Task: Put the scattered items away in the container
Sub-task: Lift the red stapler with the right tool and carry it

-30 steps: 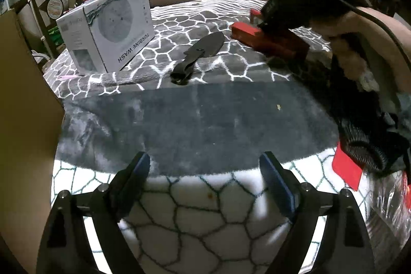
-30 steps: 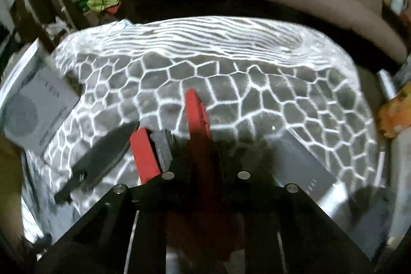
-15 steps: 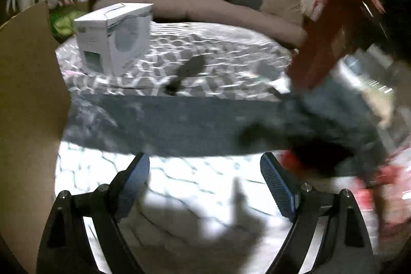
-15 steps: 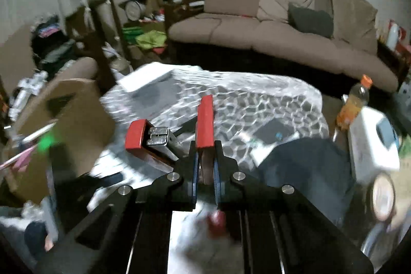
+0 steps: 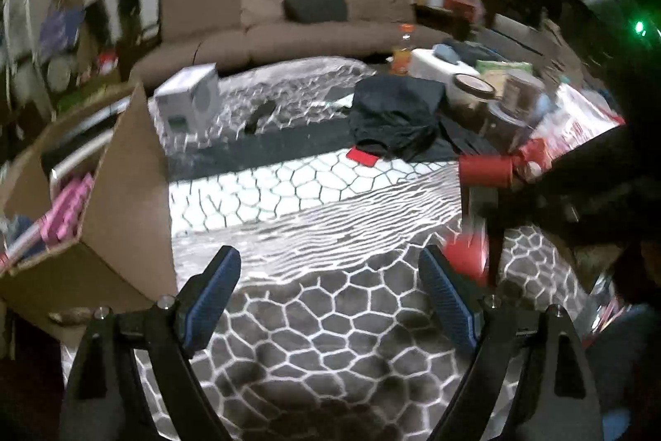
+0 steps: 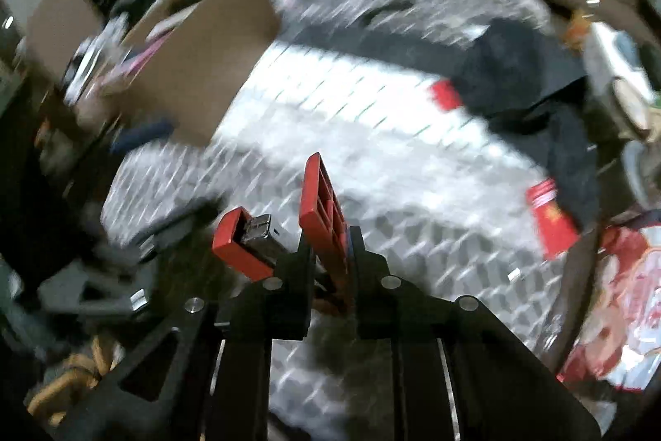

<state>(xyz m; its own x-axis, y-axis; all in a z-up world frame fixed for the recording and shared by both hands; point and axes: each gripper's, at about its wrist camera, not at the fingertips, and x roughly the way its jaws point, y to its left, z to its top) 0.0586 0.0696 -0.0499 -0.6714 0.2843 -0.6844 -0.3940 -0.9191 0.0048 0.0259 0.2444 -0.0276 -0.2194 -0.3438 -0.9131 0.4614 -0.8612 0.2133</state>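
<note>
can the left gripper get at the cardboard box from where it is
Probably yes. The left gripper is open and holds nothing, and the cardboard box sits just to its left with its top open; only bare patterned blanket lies between them.

Open stretch of patterned blanket straight ahead of the left gripper, bare between its wide-set blue pads. To the left, blocked by the raised flap of the cardboard box; box mouth open from above, partly filled with pink items. To the right, hemmed in by the red can, the heap of dark clothing and jars behind it. Farther back, white carton and a dark flat tool standing on the blanket, clear lane between them. Right gripper loaded with the red stapler, jaws opening, over bare blanket; box flap up-left.
</note>
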